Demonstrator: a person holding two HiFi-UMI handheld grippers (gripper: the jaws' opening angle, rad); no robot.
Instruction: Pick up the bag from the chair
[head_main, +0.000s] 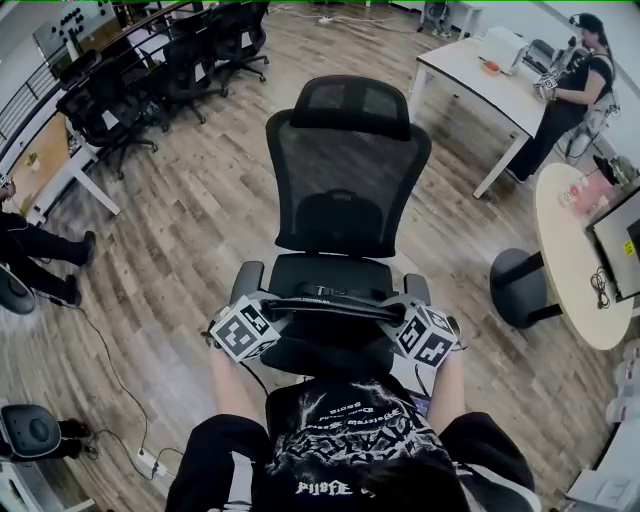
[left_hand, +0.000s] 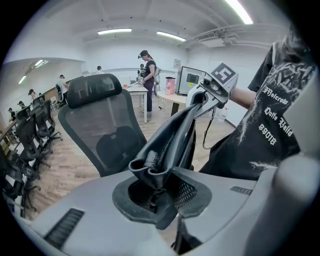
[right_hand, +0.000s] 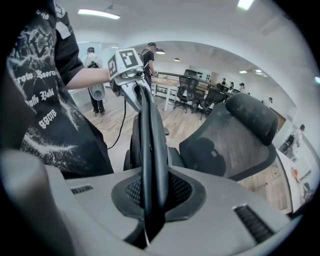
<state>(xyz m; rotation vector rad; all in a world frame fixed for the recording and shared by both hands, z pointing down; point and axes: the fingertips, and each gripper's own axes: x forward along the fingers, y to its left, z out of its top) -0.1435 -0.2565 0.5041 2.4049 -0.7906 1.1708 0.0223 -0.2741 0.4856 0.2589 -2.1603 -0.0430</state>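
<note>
Stretching from side to side between both hands, the bag (head_main: 330, 300) hangs over the front of the chair (head_main: 345, 190) seat. The left tongs (left_hand: 155, 185) pinch one end and the right tongs (right_hand: 150, 200) the other, so an even, level lift looks best.

The bag (head_main: 330, 300) stretches crosswise above the front edge of the seat of the chair (head_main: 345, 190), with the backrest behind it. Its left end sits clamped between the jaws of the left gripper (head_main: 272, 308), its right end between those of the right gripper (head_main: 395, 310). Behind the chair to the right stands a desk (head_main: 470, 75). Right of the chair is a round table (head_main: 565, 270). Behind to the left is a row of office chairs (head_main: 170, 55).
</note>
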